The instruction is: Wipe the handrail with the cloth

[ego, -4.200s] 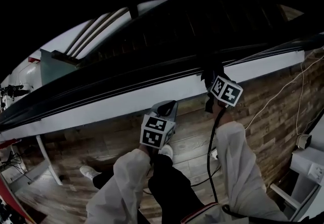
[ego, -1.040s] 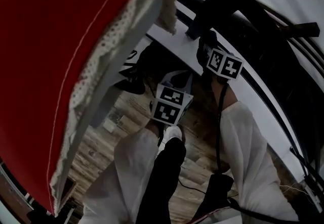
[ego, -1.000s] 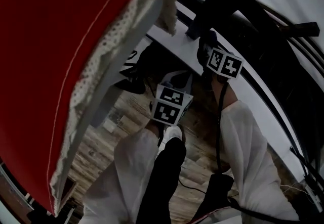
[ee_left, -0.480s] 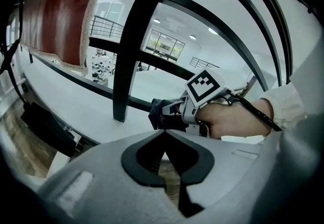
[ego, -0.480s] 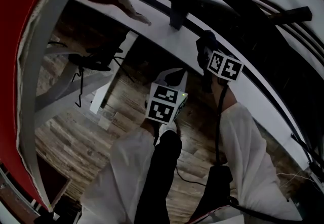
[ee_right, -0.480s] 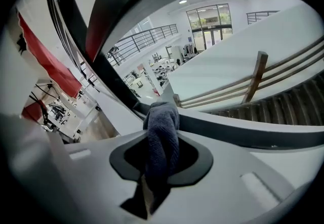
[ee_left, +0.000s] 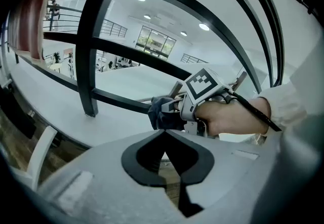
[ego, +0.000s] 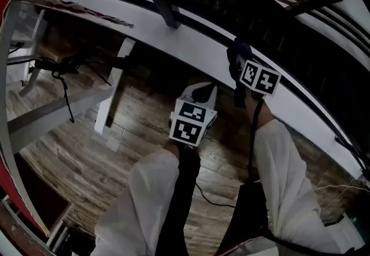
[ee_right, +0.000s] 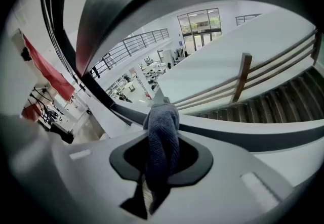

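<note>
The right claw [ee_right: 161, 175] is clamping a dark blue cloth [ee_right: 163, 127], its jaws pinching the bunched middle while a tail is hanging below them. The left claw [ee_left: 164, 157] is sitting closed with nothing in it, held lower and apart. The cloth's free end is bulging forward and appears to be pressing against the black handrail [ee_left: 121, 102], near an upright post [ee_left: 91, 66]. Being soft, light terry, it is likely bunching and dragging rather than gliding. A grip on a thick wad near the middle is leaving enough fabric forward to wrap the rigid bar.
</note>
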Demonstrator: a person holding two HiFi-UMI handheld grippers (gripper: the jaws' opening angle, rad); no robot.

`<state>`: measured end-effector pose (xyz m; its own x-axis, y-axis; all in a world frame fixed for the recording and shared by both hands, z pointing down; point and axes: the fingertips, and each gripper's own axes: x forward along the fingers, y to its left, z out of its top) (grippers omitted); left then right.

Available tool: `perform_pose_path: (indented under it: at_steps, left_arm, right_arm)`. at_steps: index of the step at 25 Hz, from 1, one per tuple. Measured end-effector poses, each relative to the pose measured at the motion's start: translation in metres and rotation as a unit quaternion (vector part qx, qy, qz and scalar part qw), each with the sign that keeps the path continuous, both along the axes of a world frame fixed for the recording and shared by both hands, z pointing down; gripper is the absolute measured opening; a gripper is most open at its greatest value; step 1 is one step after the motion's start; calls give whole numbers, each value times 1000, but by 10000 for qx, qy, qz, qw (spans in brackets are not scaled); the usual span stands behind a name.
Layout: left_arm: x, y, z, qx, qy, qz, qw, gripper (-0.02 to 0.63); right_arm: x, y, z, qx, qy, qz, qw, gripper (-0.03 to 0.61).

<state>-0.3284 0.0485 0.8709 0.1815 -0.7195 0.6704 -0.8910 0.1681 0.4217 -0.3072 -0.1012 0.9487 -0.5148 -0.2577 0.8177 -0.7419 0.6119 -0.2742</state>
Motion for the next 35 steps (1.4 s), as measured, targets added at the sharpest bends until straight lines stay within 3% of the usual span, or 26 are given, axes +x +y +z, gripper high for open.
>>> perform_pose_path:
  at_steps: [13,22,35]
  left_arm:
    - [119,-49,-2,109,21,900,9959,3]
    - [215,-68,-8,95,223,1182,9927,3]
    - [364,-89,-17,179,299,2007,9790,3]
  right_arm:
    - [142,-32,1,115,58,728,9973,80]
    - [244,-54,-1,177,102,1159,9930,80]
    - [404,-103,-2,439,404,1732,9831,80]
